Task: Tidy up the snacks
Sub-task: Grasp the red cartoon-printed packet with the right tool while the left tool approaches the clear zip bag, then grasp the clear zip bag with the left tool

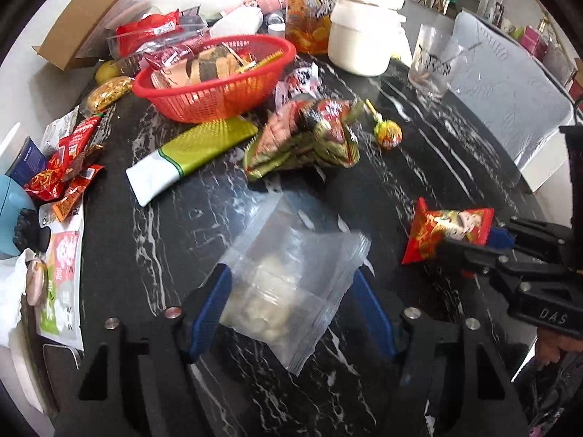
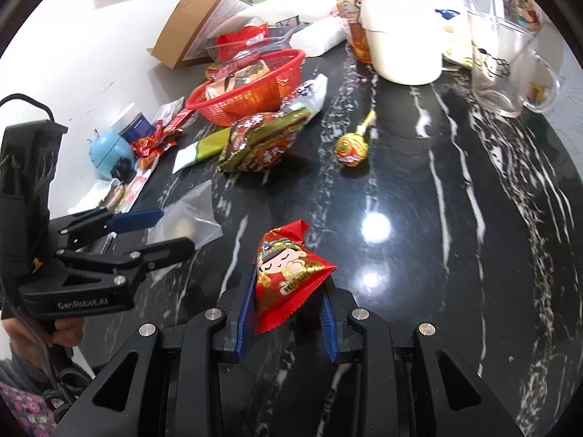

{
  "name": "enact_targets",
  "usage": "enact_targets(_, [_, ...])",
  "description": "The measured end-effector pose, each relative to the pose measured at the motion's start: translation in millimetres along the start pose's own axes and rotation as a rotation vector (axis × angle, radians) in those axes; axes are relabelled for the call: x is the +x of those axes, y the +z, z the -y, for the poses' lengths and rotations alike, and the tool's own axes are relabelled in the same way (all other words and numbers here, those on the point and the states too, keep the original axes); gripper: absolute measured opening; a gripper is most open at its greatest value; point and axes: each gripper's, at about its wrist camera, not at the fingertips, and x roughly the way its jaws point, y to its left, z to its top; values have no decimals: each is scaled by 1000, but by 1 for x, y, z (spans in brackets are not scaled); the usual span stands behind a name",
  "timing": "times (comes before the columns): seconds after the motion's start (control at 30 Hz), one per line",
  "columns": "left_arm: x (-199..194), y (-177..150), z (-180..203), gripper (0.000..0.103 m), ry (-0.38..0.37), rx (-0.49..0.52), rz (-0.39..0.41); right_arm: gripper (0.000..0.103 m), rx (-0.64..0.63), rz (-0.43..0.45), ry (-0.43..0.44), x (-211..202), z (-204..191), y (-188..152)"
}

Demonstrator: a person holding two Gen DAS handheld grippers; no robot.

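My left gripper (image 1: pixel 291 291) is shut on a clear plastic snack bag (image 1: pixel 291 284) with pale pieces inside, held just above the black marble table (image 1: pixel 204 225). It also shows in the right wrist view (image 2: pixel 189 222). My right gripper (image 2: pixel 288 298) is shut on a red candy packet (image 2: pixel 288 280) with a cartoon figure, also seen in the left wrist view (image 1: pixel 448 229). A red basket (image 1: pixel 218 76) with several snacks stands at the back left. Green-red snack packs (image 1: pixel 309 138) and a lollipop (image 1: pixel 388 133) lie in the middle.
A green-white tube (image 1: pixel 189 156) lies before the basket. A white kettle (image 1: pixel 364 29), a jar of orange snacks (image 1: pixel 309 11) and a glass cup (image 1: pixel 433 62) stand at the back. Red sachets (image 1: pixel 69 167) and a cardboard box (image 1: pixel 91 11) crowd the left edge.
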Motion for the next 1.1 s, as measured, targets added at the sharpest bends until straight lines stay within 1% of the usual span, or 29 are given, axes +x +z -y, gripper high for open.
enact_targets(0.07, [13,-2,1,74,-20,-8,-67,31,6,1,-4,-2,3,-2])
enact_targets(0.13, [13,-5,3,76,21,11,-40,31,13,3,-6,-4,4,-4])
enact_targets(0.17, [14,-6,4,76,27,21,-38,31,14,4,-6,-5,5,-4])
enact_targets(0.27, [13,-6,1,76,16,3,-16,31,14,9,-13,-7,6,-5])
enact_targets(0.47, [13,-5,-8,75,-10,-65,31,31,14,8,-11,-6,5,-6])
enact_targets(0.5, [13,-6,-9,70,-6,-70,42,31,13,8,-10,-5,4,-5])
enact_targets(0.53, [14,-7,-8,57,6,-68,50,31,10,9,-10,-6,4,-5])
enact_targets(0.57, [13,-7,-7,53,21,-61,55,31,8,9,-10,-5,3,-5])
enact_targets(0.63, [11,-8,-8,35,-5,-68,61,31,5,10,-10,-5,2,-5])
enact_targets(0.67, [11,-8,-10,32,-35,-81,59,31,5,10,-9,-5,2,-5])
enact_targets(0.73, [9,-10,-10,31,-59,-87,60,31,9,9,-1,-3,3,-5])
enact_targets(0.83, [4,-14,-4,31,-51,-67,72,31,14,9,13,-2,3,-5])
enact_targets(1.1, [-14,-19,3,30,-94,-89,95,31,18,15,26,-6,1,-7])
